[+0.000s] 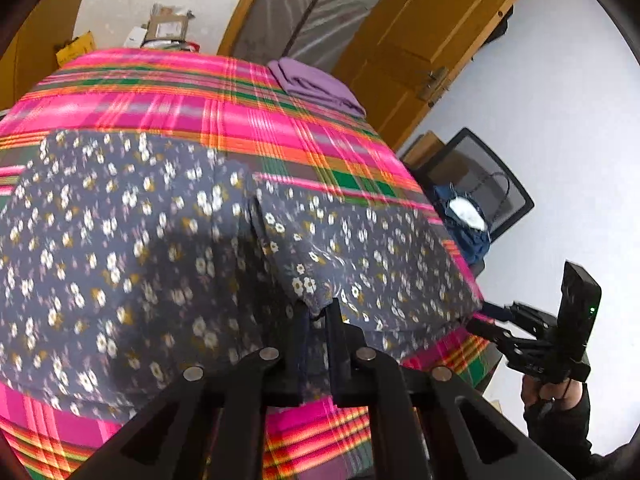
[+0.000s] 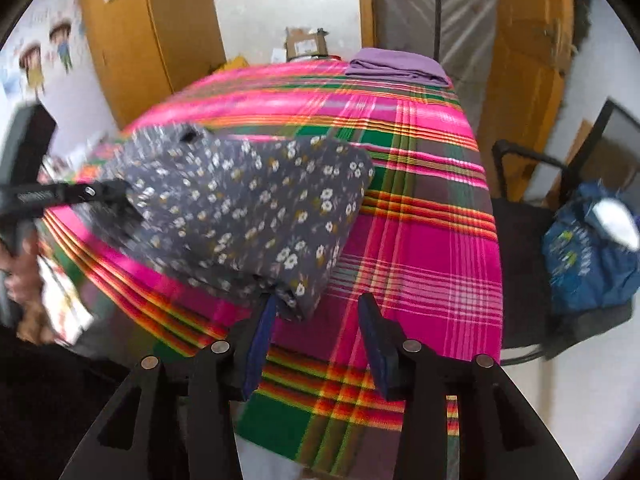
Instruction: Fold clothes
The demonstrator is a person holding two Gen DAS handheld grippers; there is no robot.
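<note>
A: Left claw (image 1: 318, 312)?
B: Clamped on a hem of the floral garment (image 1: 160, 240), lifted slightly.
A: Right claw (image 2: 316, 308)?
B: Jaws apart, pads not pressing; the garment's corner hangs just beside its left finger.
A: Garment location?
B: Spread on the plaid-covered table (image 2: 420, 220). 1 folded purple cloth (image 2: 396, 64) at the far edge.

Grey floral garment (image 1: 160, 220), pink plaid tablecloth (image 1: 240, 120), purple folded cloth (image 1: 316, 86)

Floral garment (image 1: 160, 240) motion-blurred; chair (image 2: 520, 240) cut off.
</note>
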